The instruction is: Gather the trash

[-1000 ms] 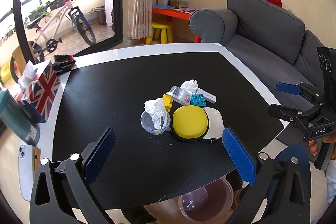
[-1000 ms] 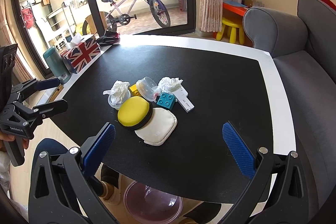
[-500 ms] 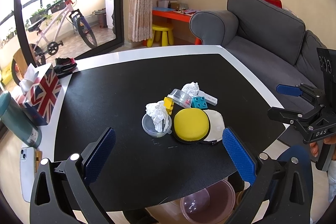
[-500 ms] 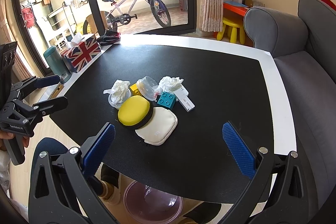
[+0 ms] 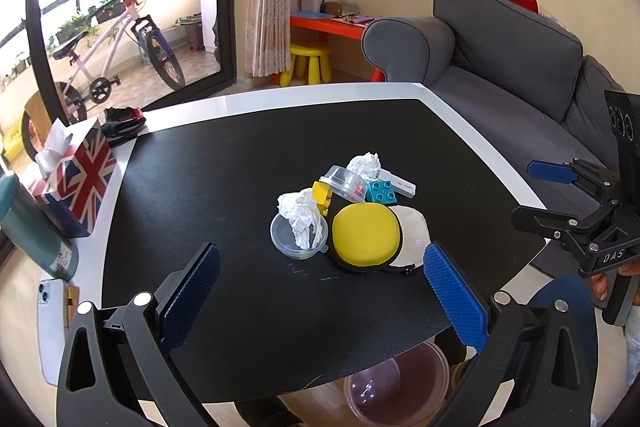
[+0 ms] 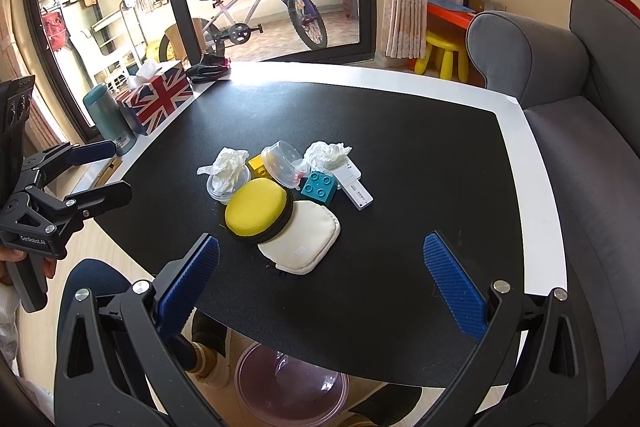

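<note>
A crumpled white tissue [image 5: 302,215] lies in a clear plastic cup lid [image 5: 298,237] on the black table; it also shows in the right wrist view [image 6: 230,165]. A second crumpled tissue [image 5: 364,163] lies behind a tipped clear cup [image 5: 346,181], seen again in the right wrist view [image 6: 326,153]. My left gripper [image 5: 320,291] is open and empty, short of the pile. My right gripper [image 6: 320,279] is open and empty at the table's near edge. A pink bin [image 6: 290,385] stands on the floor below the table edge.
In the pile lie a yellow round case [image 5: 366,233], a cream pouch [image 6: 302,239], a teal brick [image 6: 318,187], a yellow brick [image 5: 322,195] and a white test cassette [image 6: 356,187]. A Union Jack tissue box [image 5: 78,175], a teal flask [image 5: 34,233] and a phone [image 5: 50,327] stand left. A grey sofa [image 5: 508,67] is right.
The left gripper has drawn back and risen slightly, so the pile sits a little farther away. The right gripper has barely moved. Both stay open.
</note>
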